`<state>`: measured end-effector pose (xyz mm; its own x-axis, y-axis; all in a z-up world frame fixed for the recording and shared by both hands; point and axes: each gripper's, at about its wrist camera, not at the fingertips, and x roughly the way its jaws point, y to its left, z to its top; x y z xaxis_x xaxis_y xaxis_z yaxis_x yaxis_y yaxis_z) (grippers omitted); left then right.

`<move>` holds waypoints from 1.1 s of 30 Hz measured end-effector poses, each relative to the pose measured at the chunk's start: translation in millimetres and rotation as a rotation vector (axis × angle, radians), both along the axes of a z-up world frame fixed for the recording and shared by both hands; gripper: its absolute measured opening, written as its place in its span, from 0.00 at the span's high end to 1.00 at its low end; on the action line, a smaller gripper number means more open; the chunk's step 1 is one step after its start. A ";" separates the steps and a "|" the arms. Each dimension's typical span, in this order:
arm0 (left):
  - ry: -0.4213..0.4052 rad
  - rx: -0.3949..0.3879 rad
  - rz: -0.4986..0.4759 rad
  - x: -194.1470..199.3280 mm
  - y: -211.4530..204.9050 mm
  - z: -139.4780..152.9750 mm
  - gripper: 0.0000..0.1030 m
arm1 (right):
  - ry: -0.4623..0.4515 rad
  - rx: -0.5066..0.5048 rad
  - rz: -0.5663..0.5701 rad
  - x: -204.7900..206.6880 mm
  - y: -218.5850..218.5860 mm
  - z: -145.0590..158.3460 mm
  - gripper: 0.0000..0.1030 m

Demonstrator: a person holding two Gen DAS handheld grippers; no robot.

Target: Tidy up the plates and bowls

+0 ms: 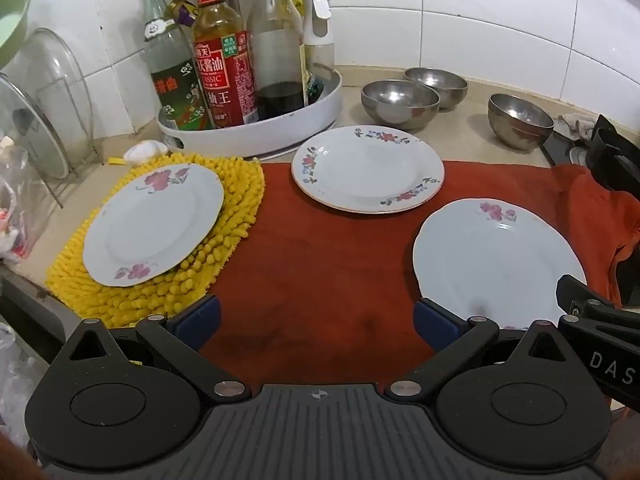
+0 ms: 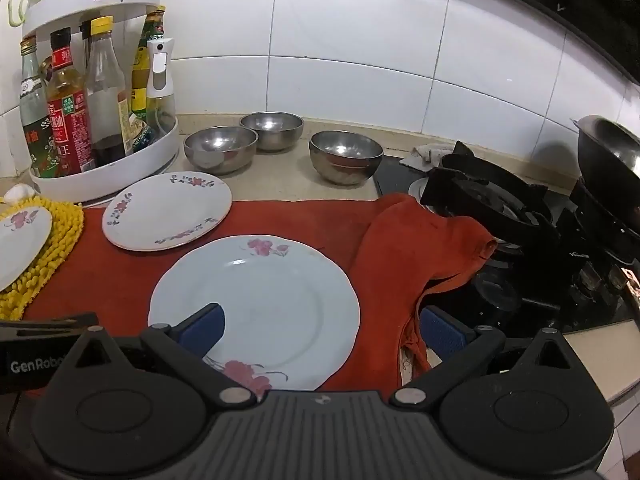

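**Three plates and three bowls spread out, both grippers wide and empty**

The left gripper (image 1: 316,320) hangs over bare red cloth (image 1: 328,264), its blue fingers far apart with nothing between them; the right gripper (image 2: 320,330) stands just as wide, its left finger over the near rim of the pale blue plate (image 2: 256,300), its right finger over the cloth's bunched edge, neither pad pressing on anything.

The blue plate lies flat on the cloth, near the rumpled fold that spills onto the black stove (image 2: 492,208); the flower-rimmed plate (image 1: 368,168) sits behind it, its far edge past the cloth onto the beige counter (image 1: 468,120); the third plate (image 1: 154,222) rests on the yellow chenille mat (image 1: 224,264), apart from both.

A strip of open cloth runs between the plates; behind it three steel bowls stand upright on the counter, the left bowl (image 2: 220,149) and the back bowl (image 2: 272,125) touching, the right bowl (image 2: 346,154) apart; the white bottle caddy (image 1: 256,136) crowds the left rear.
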<state>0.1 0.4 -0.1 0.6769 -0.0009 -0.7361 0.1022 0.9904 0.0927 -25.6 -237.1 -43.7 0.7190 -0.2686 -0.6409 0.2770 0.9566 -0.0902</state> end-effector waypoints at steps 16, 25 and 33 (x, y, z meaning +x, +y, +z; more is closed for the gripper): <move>0.006 0.000 -0.005 1.6 1.1 -6.0 0.01 | 0.011 -0.001 -0.001 4.4 1.8 0.2 0.04; 0.018 0.014 -0.015 4.5 0.5 -6.5 0.02 | 0.011 0.003 -0.007 4.5 2.2 -0.8 0.05; 0.013 0.029 -0.021 5.4 -0.2 -7.3 0.03 | 0.014 0.002 -0.010 5.3 2.0 -1.5 0.05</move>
